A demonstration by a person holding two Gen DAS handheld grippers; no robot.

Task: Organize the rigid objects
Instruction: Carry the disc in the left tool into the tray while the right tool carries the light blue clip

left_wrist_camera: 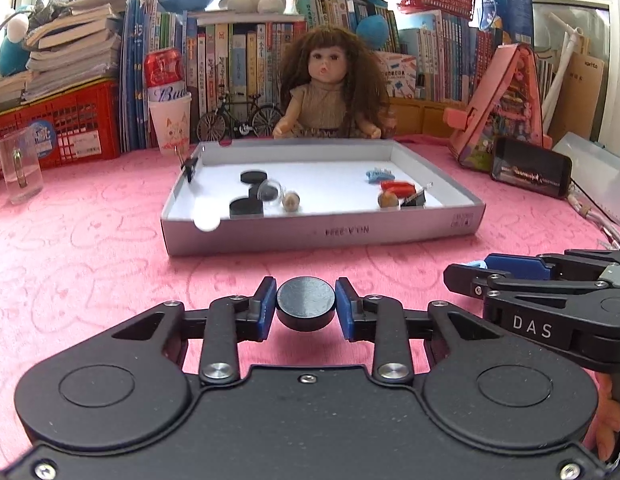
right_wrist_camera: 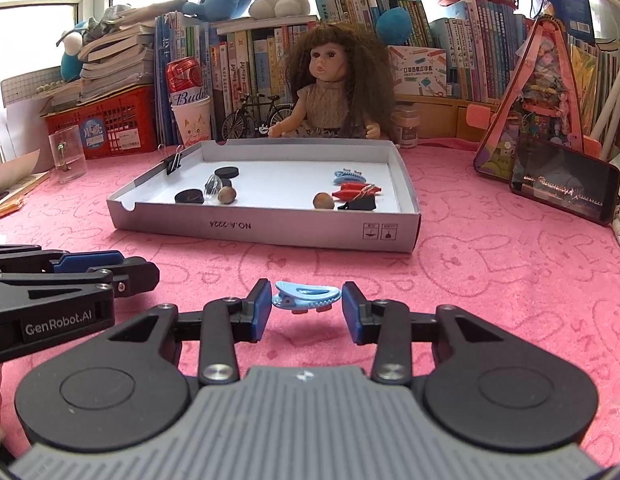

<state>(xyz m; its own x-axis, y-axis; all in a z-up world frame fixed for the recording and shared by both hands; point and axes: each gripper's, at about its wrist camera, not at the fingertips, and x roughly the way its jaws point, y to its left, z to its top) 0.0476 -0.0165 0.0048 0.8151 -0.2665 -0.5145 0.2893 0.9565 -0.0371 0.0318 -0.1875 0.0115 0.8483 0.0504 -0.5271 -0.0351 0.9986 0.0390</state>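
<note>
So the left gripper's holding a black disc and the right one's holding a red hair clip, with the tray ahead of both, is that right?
Not quite. The clip in the right gripper is light blue, not red; the right wrist view shows the light blue hair clip between its pads. The red clips lie in the tray. The rest holds: the left gripper holds the black disc, with the tray ahead.

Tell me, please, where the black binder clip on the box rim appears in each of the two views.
Left wrist view: binder clip sits on the box's left wall near the far corner, left of centre.
Right wrist view: same clip on the left rim, upper left of centre.
Shared landmark: the doll behind the box.
</note>
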